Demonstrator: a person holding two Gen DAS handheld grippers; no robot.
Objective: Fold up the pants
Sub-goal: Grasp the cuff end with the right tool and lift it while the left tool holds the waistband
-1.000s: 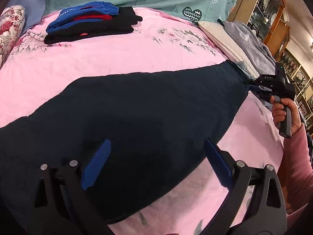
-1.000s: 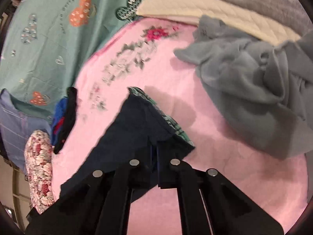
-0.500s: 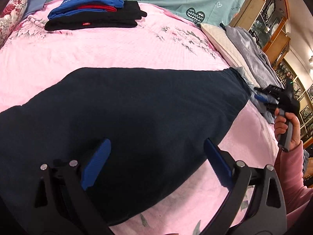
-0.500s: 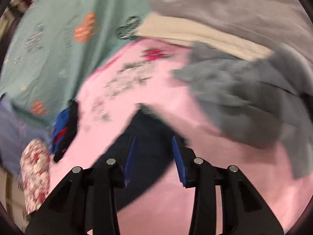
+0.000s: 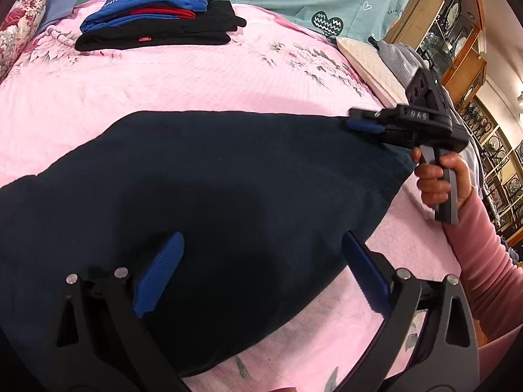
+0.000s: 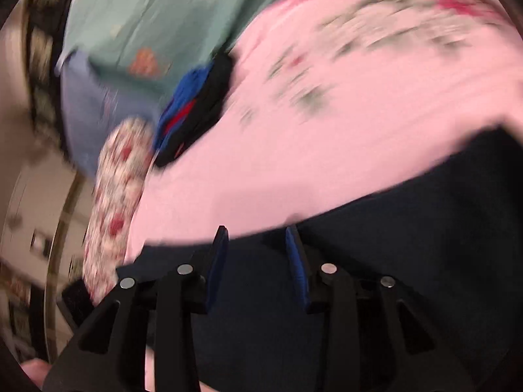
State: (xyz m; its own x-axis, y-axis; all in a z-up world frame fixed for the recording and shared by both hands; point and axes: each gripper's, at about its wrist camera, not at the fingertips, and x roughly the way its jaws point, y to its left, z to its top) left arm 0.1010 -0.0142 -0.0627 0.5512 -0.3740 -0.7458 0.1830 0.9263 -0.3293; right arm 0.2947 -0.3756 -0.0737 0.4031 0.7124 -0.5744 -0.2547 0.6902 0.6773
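Note:
Dark navy pants (image 5: 212,189) lie flat across the pink floral bedspread (image 5: 196,75). My left gripper (image 5: 261,268) is open and empty, its blue pads (image 5: 160,271) hovering over the near part of the pants. My right gripper (image 5: 362,125) shows in the left wrist view at the pants' far right end, held in a hand with a pink sleeve. In the blurred right wrist view it (image 6: 256,264) is open with a moderate gap, above the pants (image 6: 392,277) near their upper edge, holding nothing.
A folded stack of blue, red and black clothes (image 5: 153,19) sits at the far left of the bed. A floral pillow (image 5: 16,23) lies at the left edge. A cream quilted pad (image 5: 369,65) and grey clothing (image 5: 398,62) lie at the right. Wooden cabinets (image 5: 457,32) stand beyond.
My right gripper let go of the pants' end, opened, then swung left over the pants. The pants now lie flat. My left gripper stayed open and moved slightly.

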